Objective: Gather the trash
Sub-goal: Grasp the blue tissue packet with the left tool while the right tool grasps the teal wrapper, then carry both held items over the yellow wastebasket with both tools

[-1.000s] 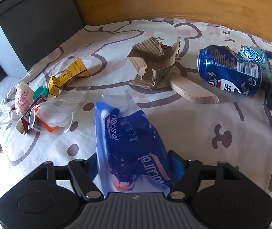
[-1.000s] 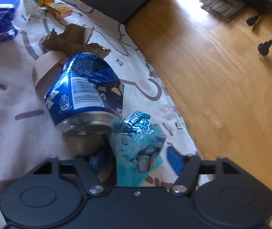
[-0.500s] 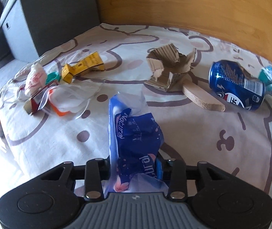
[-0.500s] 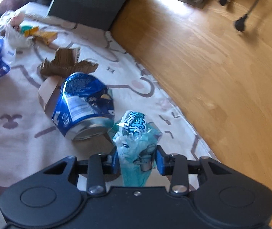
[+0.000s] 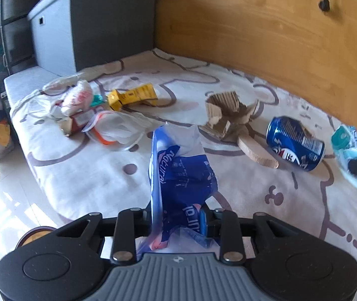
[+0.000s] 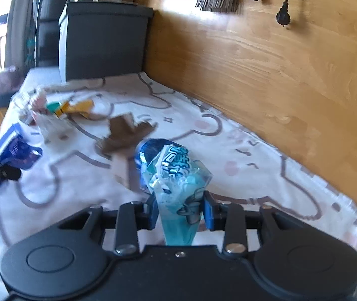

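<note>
- A blue plastic wrapper [image 5: 181, 185] printed with the word "Natural" is clamped between the closed-in jaws of the left gripper [image 5: 178, 222] and is held above the near edge of a cartoon-print sheet [image 5: 291, 200].
- A teal snack bag [image 6: 178, 188] is pinched between the blue pads of the right gripper [image 6: 179, 212], the jaws drawn in tight on its lower half; the bag is seen in the left wrist view [image 5: 353, 150] at the sheet's right edge.
- A dented blue can [image 5: 294, 146] is shown lying on its side on the sheet, near the edge that meets the wooden floor [image 5: 278, 37].
- Torn cardboard [image 5: 231, 115] is spread just left of the can, with a flat tan strip [image 5: 256, 149] lying between the two.
- A yellow carton [image 5: 133, 96] is seen toward the sheet's far left corner, beside a heap of clear plastic bags [image 5: 113, 128] and small packets [image 5: 77, 97].
- A dark grey box [image 5: 90, 22] is seen standing beyond the far edge of the sheet.
- In the blurred right wrist view, the can [image 6: 150, 150] is largely hidden behind the teal bag, and the left gripper's blue wrapper [image 6: 15, 153] is visible at the left.
</note>
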{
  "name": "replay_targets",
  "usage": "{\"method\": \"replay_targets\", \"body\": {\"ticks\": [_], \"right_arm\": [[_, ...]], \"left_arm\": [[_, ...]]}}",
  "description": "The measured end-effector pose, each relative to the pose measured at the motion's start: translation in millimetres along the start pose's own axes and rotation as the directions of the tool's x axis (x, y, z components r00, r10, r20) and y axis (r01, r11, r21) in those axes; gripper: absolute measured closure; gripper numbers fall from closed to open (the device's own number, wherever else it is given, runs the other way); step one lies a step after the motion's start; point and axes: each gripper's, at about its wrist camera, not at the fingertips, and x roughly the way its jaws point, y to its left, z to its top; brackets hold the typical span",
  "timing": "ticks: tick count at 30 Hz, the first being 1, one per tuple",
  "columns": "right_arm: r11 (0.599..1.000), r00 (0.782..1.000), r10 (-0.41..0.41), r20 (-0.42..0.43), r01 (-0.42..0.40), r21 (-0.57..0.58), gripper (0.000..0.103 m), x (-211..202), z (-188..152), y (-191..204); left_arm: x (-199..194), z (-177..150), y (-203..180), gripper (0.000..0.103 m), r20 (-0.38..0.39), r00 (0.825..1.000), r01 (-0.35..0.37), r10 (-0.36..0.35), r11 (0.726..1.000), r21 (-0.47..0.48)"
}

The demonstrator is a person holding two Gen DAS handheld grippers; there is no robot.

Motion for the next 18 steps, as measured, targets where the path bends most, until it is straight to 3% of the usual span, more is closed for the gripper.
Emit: {"method": "replay_targets", "body": {"ticks": [9,18], "right_arm": [[0.989,0.993,0.117,0.000,-0.116,0.090,0.068,-16,10,41],[0.981,0.984,0.181,0.001,-0.181,0.067,0.068,-22,23,92]], "left_arm": [[-37,-6,26,0.070,0.054,0.998,-0.023,0.026,0.998,-0.055],[-61,-16,64,0.070,0.083,0.995,-0.042,0.053,0.991,-0.127]]}}
